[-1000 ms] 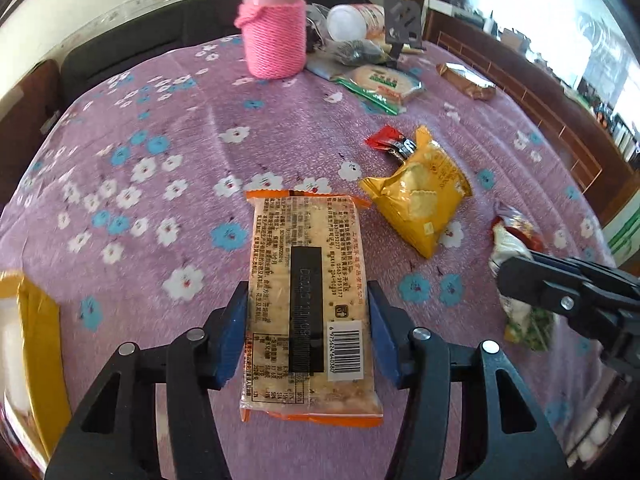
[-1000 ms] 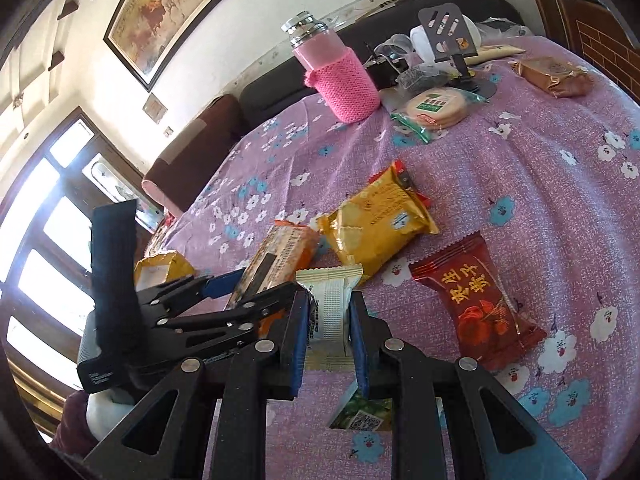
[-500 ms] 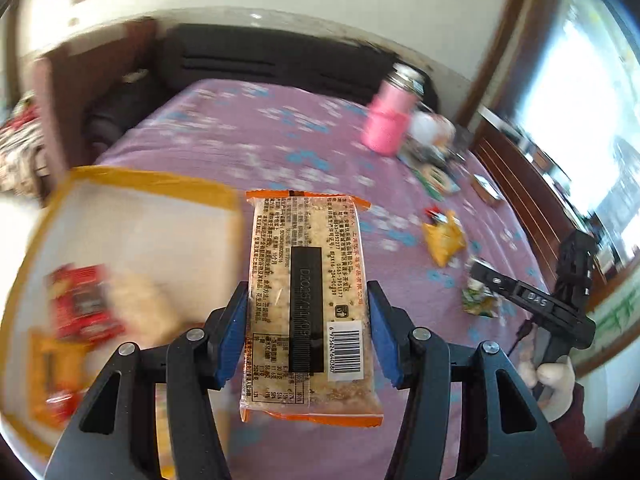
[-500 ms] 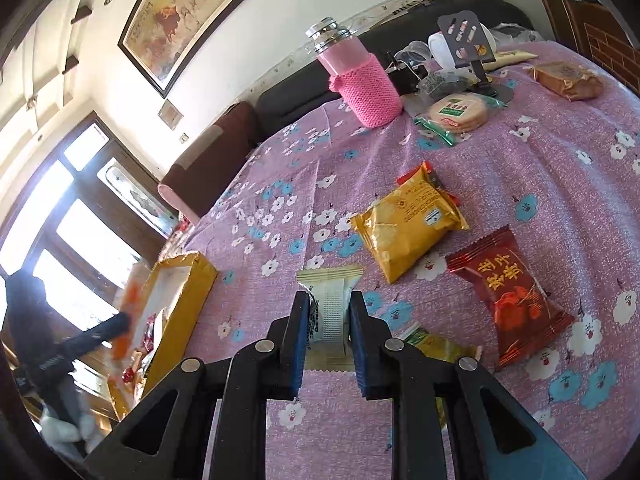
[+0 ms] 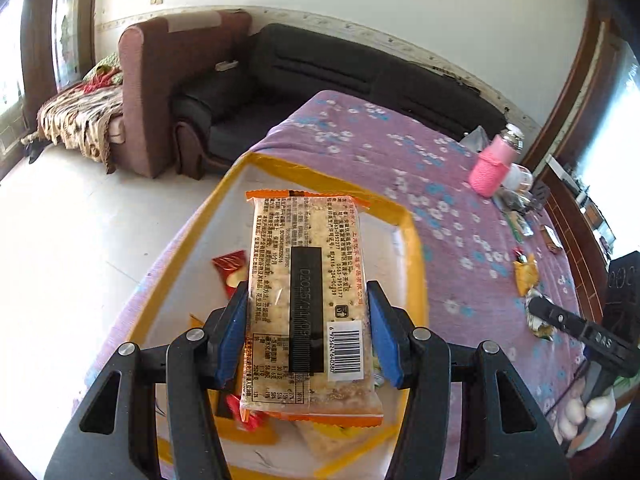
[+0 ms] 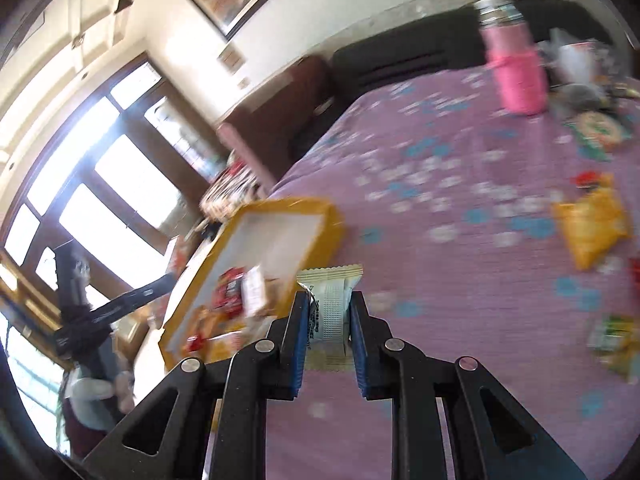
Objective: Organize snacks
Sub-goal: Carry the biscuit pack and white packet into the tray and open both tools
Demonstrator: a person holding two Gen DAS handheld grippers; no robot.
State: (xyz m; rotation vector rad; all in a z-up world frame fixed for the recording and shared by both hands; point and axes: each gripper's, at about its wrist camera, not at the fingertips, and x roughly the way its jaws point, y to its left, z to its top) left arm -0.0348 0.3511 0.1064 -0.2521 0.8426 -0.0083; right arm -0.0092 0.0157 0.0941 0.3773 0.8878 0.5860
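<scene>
My left gripper [image 5: 306,328] is shut on a long orange-edged cracker pack [image 5: 308,296] and holds it in the air over the yellow-rimmed box [image 5: 320,178], which has several snack packets inside. My right gripper [image 6: 329,318] is shut on a small white wafer packet [image 6: 330,296], above the purple flowered tablecloth [image 6: 460,280] just right of that box [image 6: 296,204]. In the left wrist view the right gripper shows at the far right edge, and in the right wrist view the left gripper [image 6: 168,280] shows at the left beyond the box.
A yellow snack bag [image 6: 592,228] and a green packet [image 6: 612,336] lie on the cloth to the right. A pink-sleeved bottle [image 6: 516,72] and other clutter stand at the far end. A black sofa [image 5: 360,76] and brown armchair [image 5: 172,80] border the table.
My left gripper has swung left with the cracker pack, from over the tablecloth to over the yellow-rimmed box. My right gripper has lifted the white packet and moved left toward the box.
</scene>
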